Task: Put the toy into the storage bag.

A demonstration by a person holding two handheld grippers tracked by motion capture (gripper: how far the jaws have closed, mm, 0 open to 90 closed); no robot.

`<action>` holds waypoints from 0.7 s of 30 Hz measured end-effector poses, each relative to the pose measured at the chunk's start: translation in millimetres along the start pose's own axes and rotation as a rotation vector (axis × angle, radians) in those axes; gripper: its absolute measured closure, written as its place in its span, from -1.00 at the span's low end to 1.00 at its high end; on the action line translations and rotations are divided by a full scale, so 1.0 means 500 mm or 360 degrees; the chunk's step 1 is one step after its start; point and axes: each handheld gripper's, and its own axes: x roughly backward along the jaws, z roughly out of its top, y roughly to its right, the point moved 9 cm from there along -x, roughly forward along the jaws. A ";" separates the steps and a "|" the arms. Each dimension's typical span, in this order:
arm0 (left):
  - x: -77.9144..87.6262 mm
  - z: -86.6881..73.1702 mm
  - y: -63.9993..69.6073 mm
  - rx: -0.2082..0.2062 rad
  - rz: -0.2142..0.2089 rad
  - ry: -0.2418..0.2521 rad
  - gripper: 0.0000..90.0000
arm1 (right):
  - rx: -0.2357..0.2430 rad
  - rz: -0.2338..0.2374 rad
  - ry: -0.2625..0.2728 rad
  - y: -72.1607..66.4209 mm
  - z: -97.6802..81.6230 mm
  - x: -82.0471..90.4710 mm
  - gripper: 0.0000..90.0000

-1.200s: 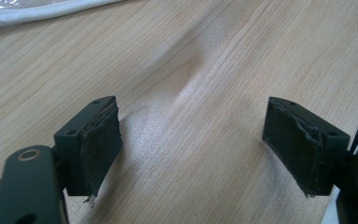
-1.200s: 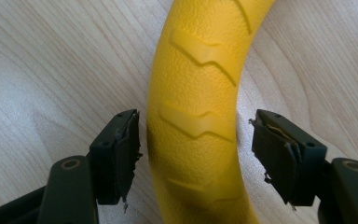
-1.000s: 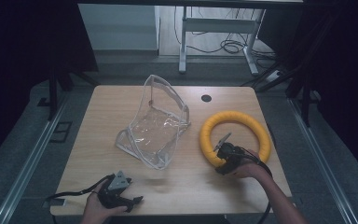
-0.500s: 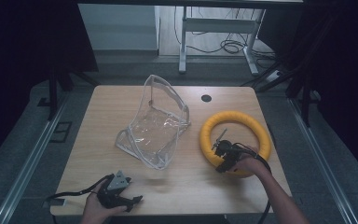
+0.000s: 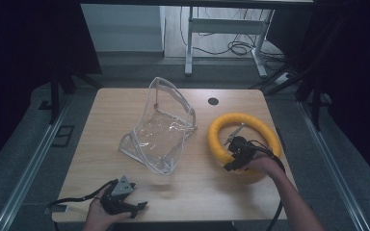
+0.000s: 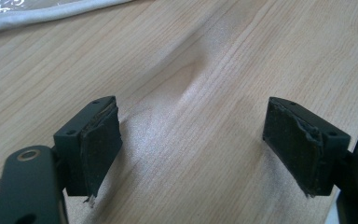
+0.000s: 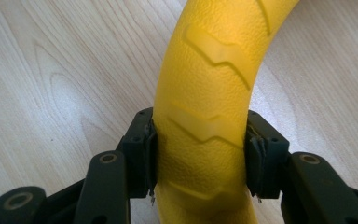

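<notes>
A yellow ring (image 5: 243, 122) lies on the right side of the wooden table (image 5: 192, 187). My right gripper (image 5: 232, 155) is shut on the ring's near left part; in the right gripper view both pads press the textured yellow ring (image 7: 209, 88) from either side, at my right gripper (image 7: 199, 154). A clear plastic pouch (image 5: 161, 127) stands open in the table's middle. My left gripper (image 5: 134, 208) rests near the front left edge, open, with bare wood between its jaws (image 6: 191, 158).
A white pouch edge (image 6: 51, 16) shows at the top of the left gripper view. A small dark hole (image 5: 213, 101) sits at the table's back. Desk legs and cables (image 5: 231, 45) lie on the floor beyond the table.
My right gripper has shifted slightly along the ring's near left part and stays closed on it. The left gripper has not moved.
</notes>
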 end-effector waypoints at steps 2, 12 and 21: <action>0.000 0.000 0.000 0.0000 0.0001 0.0001 -0.58 | -0.0007 0.0002 0.0019 0.001 0.002 0.005 0.15; 0.000 0.001 0.000 -0.0001 0.0000 0.0002 -0.58 | -0.0021 -0.0009 0.0108 0.003 0.015 0.036 0.16; 0.000 0.001 -0.001 0.0000 0.0000 0.0003 -0.58 | -0.0044 -0.0032 0.0207 0.009 0.021 0.067 0.16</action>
